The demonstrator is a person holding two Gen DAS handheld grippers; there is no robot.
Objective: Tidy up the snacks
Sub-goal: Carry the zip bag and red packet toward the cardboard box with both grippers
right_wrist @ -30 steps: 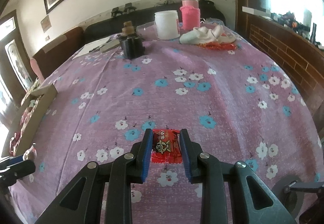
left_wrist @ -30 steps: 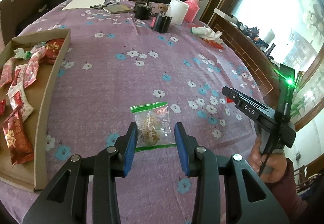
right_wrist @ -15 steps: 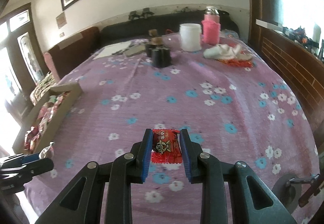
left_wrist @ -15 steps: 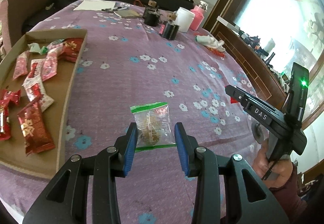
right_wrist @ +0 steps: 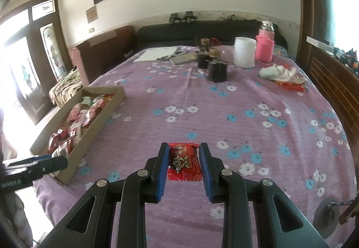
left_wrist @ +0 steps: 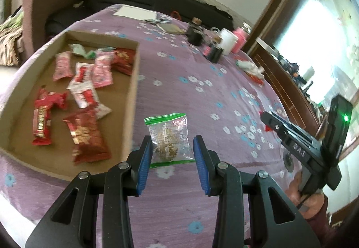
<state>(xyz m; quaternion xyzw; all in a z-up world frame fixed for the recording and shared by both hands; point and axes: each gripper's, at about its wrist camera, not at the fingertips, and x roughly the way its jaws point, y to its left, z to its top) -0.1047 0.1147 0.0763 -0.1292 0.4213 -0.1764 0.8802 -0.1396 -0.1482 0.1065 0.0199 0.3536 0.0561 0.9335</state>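
My left gripper (left_wrist: 172, 147) is shut on a clear zip bag (left_wrist: 168, 135) with green edges and a brown snack inside, held above the purple flowered tablecloth (left_wrist: 202, 95). Just left of it lies a shallow cardboard tray (left_wrist: 132, 91) with several red, pink and white snack packets (left_wrist: 86, 135). My right gripper (right_wrist: 184, 151) is shut on a red snack packet (right_wrist: 184, 161) with a cartoon face. From the right wrist view the cardboard tray (right_wrist: 103, 111) sits far left, with the left gripper's fingers (right_wrist: 44, 162) beside its near corner. In the left wrist view the right gripper's body (left_wrist: 296, 147) shows at the right.
At the far end of the table stand black containers (right_wrist: 216, 70), a white jar (right_wrist: 244, 51) and a pink bottle (right_wrist: 265, 47). A white cloth (right_wrist: 278, 73) and a sheet of paper (right_wrist: 157, 53) lie there too. A sofa runs behind the table, wooden panelling along its right.
Both grippers have moved left toward the cardboard tray, which now fills more of both views. Each still carries its packet, with the jaws unchanged.
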